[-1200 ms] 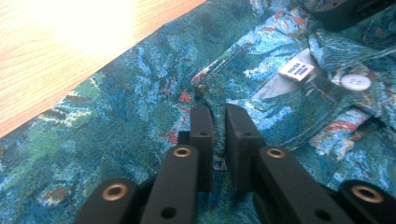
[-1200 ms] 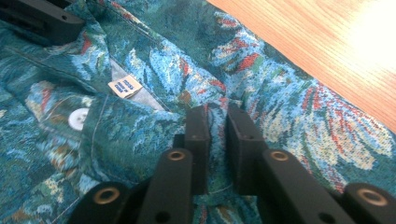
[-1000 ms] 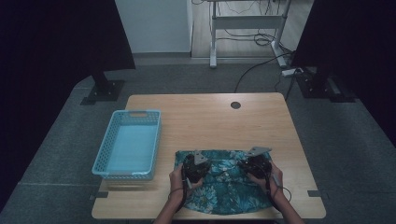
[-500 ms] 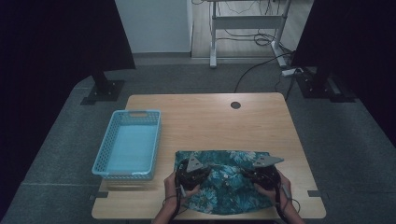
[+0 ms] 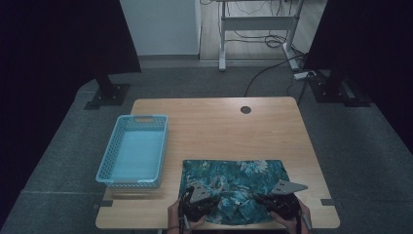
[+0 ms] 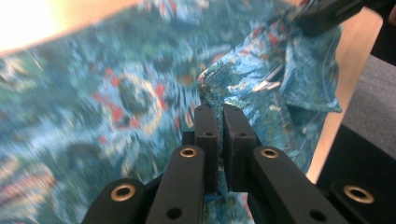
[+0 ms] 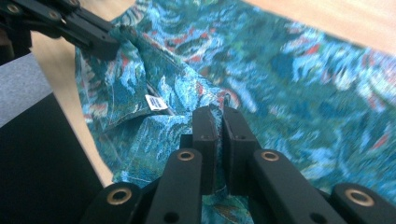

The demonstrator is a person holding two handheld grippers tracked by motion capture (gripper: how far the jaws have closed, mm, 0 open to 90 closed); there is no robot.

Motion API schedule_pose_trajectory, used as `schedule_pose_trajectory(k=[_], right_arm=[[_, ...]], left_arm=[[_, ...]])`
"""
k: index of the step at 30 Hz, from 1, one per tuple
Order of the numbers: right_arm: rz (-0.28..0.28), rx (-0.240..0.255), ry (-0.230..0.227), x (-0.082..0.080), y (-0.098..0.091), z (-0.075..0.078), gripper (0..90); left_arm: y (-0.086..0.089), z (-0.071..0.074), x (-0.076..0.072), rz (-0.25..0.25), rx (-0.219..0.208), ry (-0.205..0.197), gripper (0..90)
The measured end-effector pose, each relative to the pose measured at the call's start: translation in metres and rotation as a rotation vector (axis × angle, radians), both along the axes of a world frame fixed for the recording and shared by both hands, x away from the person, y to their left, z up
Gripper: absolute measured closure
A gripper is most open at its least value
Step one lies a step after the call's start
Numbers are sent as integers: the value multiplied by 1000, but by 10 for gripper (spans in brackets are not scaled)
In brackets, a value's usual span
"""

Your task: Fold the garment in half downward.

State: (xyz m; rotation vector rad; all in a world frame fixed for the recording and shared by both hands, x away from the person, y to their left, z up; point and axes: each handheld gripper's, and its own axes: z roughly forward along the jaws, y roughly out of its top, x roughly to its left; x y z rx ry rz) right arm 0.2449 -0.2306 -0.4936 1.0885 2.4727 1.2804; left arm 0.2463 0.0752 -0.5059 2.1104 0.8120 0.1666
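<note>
A teal patterned garment [image 5: 233,185] lies spread on the near half of the wooden surface [image 5: 214,126], right of a light blue basket [image 5: 132,151]. Both hands come in low over the near edge, forearms almost level. The left tool [image 5: 210,202] has its jaws pressed together on a raised fold of the fabric's near hem, as the left gripper view shows [image 6: 219,122]. The right tool [image 5: 263,200] pinches the same hem further along [image 7: 218,122], beside a small white label [image 7: 154,102]. The right tool's jaws have just been closing on the cloth.
</note>
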Motion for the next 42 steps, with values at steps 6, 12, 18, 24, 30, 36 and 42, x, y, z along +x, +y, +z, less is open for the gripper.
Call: schedule_pose_trajectory(k=[6, 12, 18, 24, 30, 36, 42], right_arm=[[-10, -38, 60, -6, -1, -20, 843], [-38, -58, 97, -2, -4, -34, 816], [-38, -100, 66, 0, -2, -35, 789], [-82, -163, 54, 23, -13, -31, 771], [-151, -105, 58, 33, -44, -36, 758], [-154, -24, -21, 33, -54, -19, 595], [-120, -36, -95, 22, -19, 7, 418]], left_arm=[[0, -14, 0, 5, 26, 35, 853], [-1, -21, 3, 5, 44, 65, 834], [-3, -23, 8, 8, 33, 94, 808], [-26, -24, 33, 28, 19, 125, 799], [-52, -25, 45, 26, 15, 119, 780], [-54, -5, 44, 9, 23, 47, 612], [-15, 20, 42, 78, -3, -5, 480]])
